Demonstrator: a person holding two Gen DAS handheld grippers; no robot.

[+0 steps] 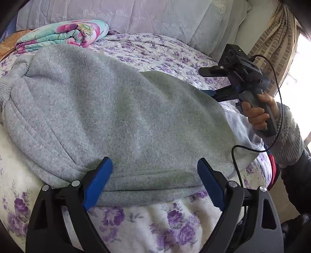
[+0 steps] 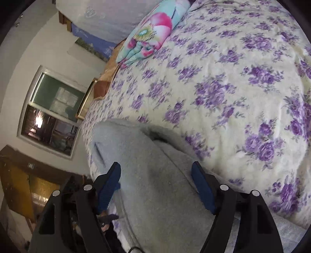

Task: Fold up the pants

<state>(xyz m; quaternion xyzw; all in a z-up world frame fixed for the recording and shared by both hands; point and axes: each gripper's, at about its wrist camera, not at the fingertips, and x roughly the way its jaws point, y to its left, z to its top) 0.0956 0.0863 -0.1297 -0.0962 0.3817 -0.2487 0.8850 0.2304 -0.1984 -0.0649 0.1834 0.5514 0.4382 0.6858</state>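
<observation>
Grey fleece pants [image 1: 120, 118] lie spread on a bed with a purple-flowered cover [image 1: 165, 52]. My left gripper [image 1: 154, 183] is open, its blue fingers [image 1: 98, 183] wide apart over the pants' near edge. My right gripper [image 1: 211, 94] shows at the right of the left wrist view, held by a hand at the pants' far right edge. In the right wrist view the right gripper [image 2: 156, 186] is open, its fingers [image 2: 108, 184] straddling the grey pants [image 2: 151, 175] without closing on them.
A folded floral blanket [image 1: 64, 35] lies at the head of the bed, also in the right wrist view [image 2: 149, 31]. Lilac pillows [image 1: 136, 13] line the headboard. A curtain [image 1: 276, 44] hangs at the right. A window [image 2: 52, 109] is in the wall.
</observation>
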